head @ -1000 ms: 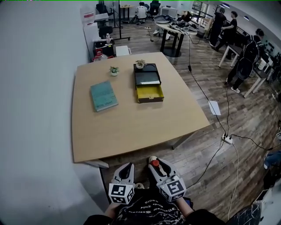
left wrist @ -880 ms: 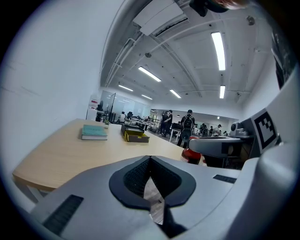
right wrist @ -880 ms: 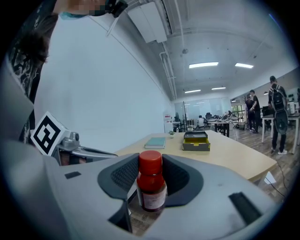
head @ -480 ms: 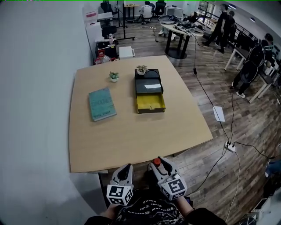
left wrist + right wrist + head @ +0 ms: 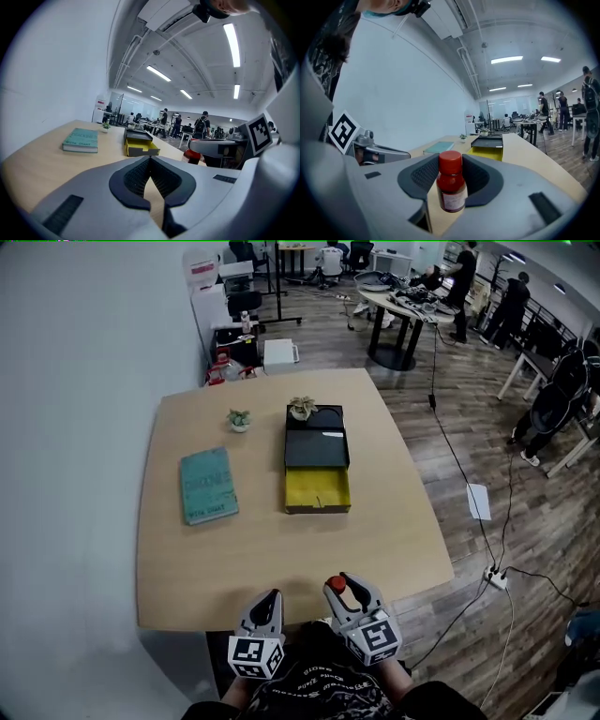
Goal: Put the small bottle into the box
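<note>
The small bottle, dark red with a red cap, stands upright between the jaws of my right gripper, which is shut on it. In the head view the right gripper with the bottle hovers at the table's near edge. My left gripper is beside it, shut and empty; its pads meet at the tips. The box, a black case with an open yellow drawer, sits mid-table, well ahead of both grippers. It also shows in the right gripper view as the box.
A teal book lies left of the box. Two small potted plants stand at the far side of the wooden table. A power strip and cables lie on the floor to the right. People work at desks far behind.
The view and both grippers have advanced toward the table; the grippers now reach its near edge. The bottle stays held in the right gripper.
</note>
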`<state>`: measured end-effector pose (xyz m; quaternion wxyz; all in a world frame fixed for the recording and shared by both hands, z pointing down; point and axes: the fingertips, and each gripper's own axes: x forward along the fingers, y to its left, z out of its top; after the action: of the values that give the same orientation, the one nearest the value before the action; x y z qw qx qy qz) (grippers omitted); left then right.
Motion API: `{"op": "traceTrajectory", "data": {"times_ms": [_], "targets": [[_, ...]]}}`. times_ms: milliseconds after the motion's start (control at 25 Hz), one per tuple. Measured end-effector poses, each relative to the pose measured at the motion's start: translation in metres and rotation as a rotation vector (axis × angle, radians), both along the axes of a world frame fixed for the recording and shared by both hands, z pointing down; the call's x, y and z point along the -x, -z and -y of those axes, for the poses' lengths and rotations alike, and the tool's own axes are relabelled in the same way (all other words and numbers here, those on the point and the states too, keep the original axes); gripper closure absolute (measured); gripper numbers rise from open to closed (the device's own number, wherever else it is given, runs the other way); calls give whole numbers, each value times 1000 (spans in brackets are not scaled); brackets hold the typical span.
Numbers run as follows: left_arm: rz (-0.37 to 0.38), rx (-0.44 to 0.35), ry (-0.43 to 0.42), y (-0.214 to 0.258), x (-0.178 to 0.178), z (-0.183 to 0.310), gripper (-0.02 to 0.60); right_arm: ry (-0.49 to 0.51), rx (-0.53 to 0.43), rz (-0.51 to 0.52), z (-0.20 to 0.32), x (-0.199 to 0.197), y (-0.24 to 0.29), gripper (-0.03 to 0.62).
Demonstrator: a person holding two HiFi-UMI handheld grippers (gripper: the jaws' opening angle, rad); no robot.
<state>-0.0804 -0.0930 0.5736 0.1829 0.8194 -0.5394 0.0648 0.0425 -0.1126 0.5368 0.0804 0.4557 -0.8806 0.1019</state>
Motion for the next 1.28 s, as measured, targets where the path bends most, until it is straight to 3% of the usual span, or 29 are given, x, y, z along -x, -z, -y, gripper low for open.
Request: {"op": "traceTrajectory", "data": {"times_ms": [360,520,680,880,1280], "targets": [[28,-17,72,3,-32,66,578,84,-13,4,68,-27,0,437],[71,-44,62,10,-41,83,578,68,-14,13,89,-38,3,437],[-52,-19,96,19,-39,88,578,53,13,28,98,-43,7,437],[-22,6,82,11,-33,98,578,53,-7,8,104,-40,14,437],[-32,22,96,11,-18,116,578,37,-36,-11,149,-44,28,437]]}}
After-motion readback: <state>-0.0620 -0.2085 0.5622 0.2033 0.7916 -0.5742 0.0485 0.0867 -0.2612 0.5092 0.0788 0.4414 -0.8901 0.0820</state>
